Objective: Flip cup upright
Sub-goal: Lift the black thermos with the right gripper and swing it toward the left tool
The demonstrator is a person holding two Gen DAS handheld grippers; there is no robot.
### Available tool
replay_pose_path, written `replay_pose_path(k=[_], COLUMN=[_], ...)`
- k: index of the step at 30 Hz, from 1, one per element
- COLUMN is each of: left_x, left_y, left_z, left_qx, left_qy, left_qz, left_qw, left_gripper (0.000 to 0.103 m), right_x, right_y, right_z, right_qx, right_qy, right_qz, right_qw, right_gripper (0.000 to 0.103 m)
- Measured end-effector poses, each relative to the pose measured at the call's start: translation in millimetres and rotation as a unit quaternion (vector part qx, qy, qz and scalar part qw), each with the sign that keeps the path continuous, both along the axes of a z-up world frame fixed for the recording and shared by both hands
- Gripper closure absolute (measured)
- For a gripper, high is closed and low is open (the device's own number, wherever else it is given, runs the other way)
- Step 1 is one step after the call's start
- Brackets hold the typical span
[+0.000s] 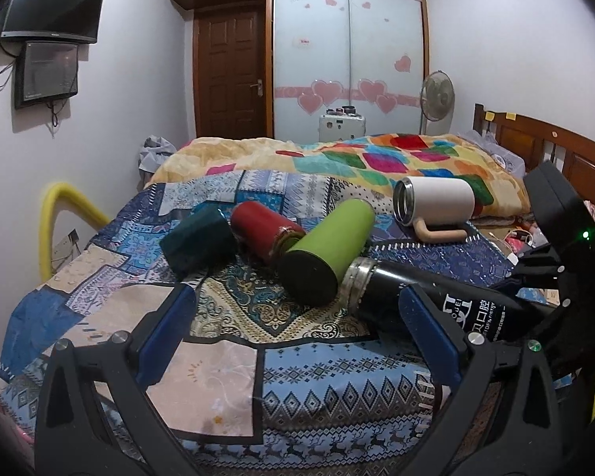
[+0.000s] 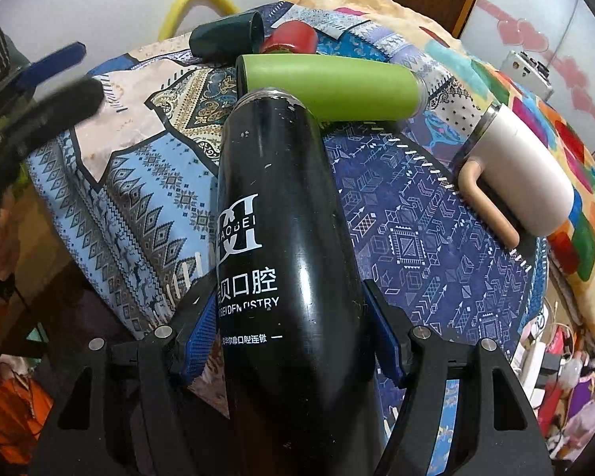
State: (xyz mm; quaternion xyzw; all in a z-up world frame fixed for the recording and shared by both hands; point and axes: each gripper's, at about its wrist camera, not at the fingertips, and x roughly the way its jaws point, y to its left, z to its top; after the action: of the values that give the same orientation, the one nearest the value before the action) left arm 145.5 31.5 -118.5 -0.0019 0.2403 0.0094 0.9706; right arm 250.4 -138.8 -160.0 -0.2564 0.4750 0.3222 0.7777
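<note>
Several cups lie on their sides on the patterned bedspread [image 1: 317,392]. A black flask [image 2: 281,238] with white lettering lies lengthwise between my right gripper's [image 2: 289,337] blue pads, which close on its body; it also shows in the left wrist view [image 1: 424,301]. Its metal mouth touches a green cup [image 1: 329,250] [image 2: 329,83]. A red cup [image 1: 265,234] [image 2: 293,37] and a dark green cup [image 1: 198,242] [image 2: 226,37] lie beyond. A white mug [image 1: 436,198] [image 2: 519,170] with a beige handle lies to the right. My left gripper [image 1: 297,329] is open and empty over the bedspread.
A colourful quilt [image 1: 377,158] is bunched behind the cups. A wooden headboard [image 1: 555,150] stands at the right, and a yellow tube [image 1: 55,218] at the left bed edge. A door, wardrobe and fan stand at the back wall. Clutter lies on the floor [image 2: 555,377] at the right.
</note>
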Motion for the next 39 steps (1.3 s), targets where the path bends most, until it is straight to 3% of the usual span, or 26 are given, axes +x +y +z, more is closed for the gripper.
replay_pose_path(k=[6, 12, 16, 18, 21, 25, 30, 39], left_x=[9, 17, 23, 29, 38, 48, 57, 69], left_y=[-7, -13, -18, -22, -28, -36, -47, -54], left_z=[-6, -10, -18, -25, -33, -40, -43, -45], left_qx=[-0.001, 0.013, 0.024, 0.027, 0.029, 0.029, 0.048, 0.067], left_qy=[0.009, 0.022, 0.037, 0.049, 0.067, 0.084, 0.089, 0.102], left_qz=[-0.009, -0.014, -0.017, -0.018, -0.019, -0.027, -0.039, -0.049], left_qw=[0.9999, 0.9996, 0.9989, 0.9983, 0.9972, 0.9957, 0.9942, 0.9913], left_gripper=[0.0, 0.0, 0.0, 0.0, 0.0, 0.0, 0.0, 0.0], right_x=[-4, -18, -18, -9, 13, 38, 37, 11], right_y=[2, -21, -47, -60, -75, -93, -104, -104], right_z=[5, 36, 64, 69, 65, 38, 18, 19], right_qx=[-0.004, 0.033, 0.068, 0.075, 0.073, 0.059, 0.049, 0.093], right_qy=[0.0, -0.025, -0.073, -0.091, -0.094, -0.066, -0.043, -0.031], right_qz=[0.001, -0.008, -0.05, -0.084, -0.123, -0.151, -0.141, -0.112], right_qw=[1.0, 0.999, 0.994, 0.99, 0.985, 0.985, 0.988, 0.989], right_gripper=[0.037, 0.036, 0.025, 0.024, 0.024, 0.024, 0.024, 0.024])
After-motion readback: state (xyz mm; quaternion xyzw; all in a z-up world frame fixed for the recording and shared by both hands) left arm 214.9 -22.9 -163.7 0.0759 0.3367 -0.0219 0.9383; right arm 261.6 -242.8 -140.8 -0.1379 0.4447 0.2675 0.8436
